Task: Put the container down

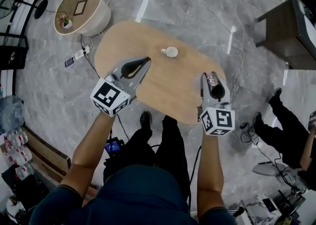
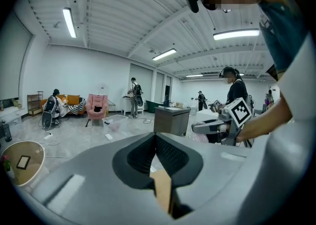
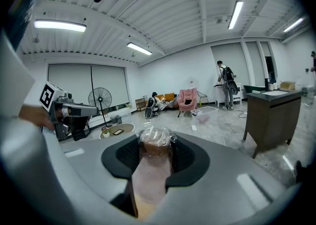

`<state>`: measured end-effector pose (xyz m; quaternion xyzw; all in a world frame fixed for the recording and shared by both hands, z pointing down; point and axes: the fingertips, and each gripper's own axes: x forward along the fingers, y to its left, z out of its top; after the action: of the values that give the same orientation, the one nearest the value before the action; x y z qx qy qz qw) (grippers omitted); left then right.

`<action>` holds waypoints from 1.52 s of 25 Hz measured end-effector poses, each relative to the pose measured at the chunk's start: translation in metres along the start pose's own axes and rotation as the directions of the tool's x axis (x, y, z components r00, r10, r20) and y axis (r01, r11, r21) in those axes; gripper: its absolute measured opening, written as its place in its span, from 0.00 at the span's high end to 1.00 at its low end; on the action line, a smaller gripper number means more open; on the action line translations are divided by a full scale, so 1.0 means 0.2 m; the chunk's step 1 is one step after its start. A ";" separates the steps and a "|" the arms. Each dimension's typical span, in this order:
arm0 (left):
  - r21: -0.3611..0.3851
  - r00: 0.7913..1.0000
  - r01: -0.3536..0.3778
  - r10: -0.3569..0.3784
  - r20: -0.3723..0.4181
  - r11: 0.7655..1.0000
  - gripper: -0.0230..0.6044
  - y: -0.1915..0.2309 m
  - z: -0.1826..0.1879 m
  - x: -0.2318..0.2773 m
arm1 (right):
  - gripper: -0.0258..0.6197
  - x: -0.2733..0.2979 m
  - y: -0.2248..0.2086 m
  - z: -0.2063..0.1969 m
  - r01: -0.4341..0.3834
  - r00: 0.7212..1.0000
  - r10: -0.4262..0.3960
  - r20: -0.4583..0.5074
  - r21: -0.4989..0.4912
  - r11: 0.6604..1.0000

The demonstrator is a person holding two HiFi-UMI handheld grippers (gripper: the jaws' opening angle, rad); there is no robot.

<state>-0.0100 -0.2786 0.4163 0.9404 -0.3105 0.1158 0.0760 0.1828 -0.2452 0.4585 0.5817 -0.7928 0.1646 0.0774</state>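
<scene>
A small clear container [image 1: 213,79] with brown contents and crinkled plastic film on top sits between the jaws of my right gripper [image 1: 214,84], which is shut on it above the right end of the oval wooden table [image 1: 163,88]. In the right gripper view the container [image 3: 155,151] fills the gap between the dark pads [image 3: 183,156] of the right gripper [image 3: 156,146]. My left gripper [image 1: 146,61] hovers over the table's left part, its tips together with nothing held. In the left gripper view its pads [image 2: 170,152] meet in a ridge.
A white cup [image 1: 171,51] stands on the far side of the table. A round low table [image 1: 94,19] is on the floor at the far left, a dark cabinet [image 1: 289,31] at the far right. A seated person's legs [image 1: 281,130] are at the right. Cables cross the floor.
</scene>
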 end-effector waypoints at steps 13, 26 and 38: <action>-0.024 0.999 -0.004 0.004 -0.032 1.000 0.97 0.10 -0.30 0.30 | 0.75 0.28 -0.12 -0.31 -0.003 0.998 0.003 -0.055 -0.001 1.000; -0.023 0.997 0.001 -0.003 -0.081 1.000 0.97 0.13 -0.60 0.49 | 0.75 0.50 -0.23 -0.64 -0.010 0.994 0.012 -0.109 0.019 1.000; -0.043 0.990 -0.008 0.002 -0.138 0.999 0.97 0.15 -0.91 0.62 | 0.75 0.67 -0.31 -0.94 -0.010 0.987 0.016 -0.162 0.041 0.999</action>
<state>0.0385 -0.3338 0.6271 0.9275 -0.3094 0.1738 0.1175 0.1867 -0.3148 0.6871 0.5627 -0.7842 0.2277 0.1288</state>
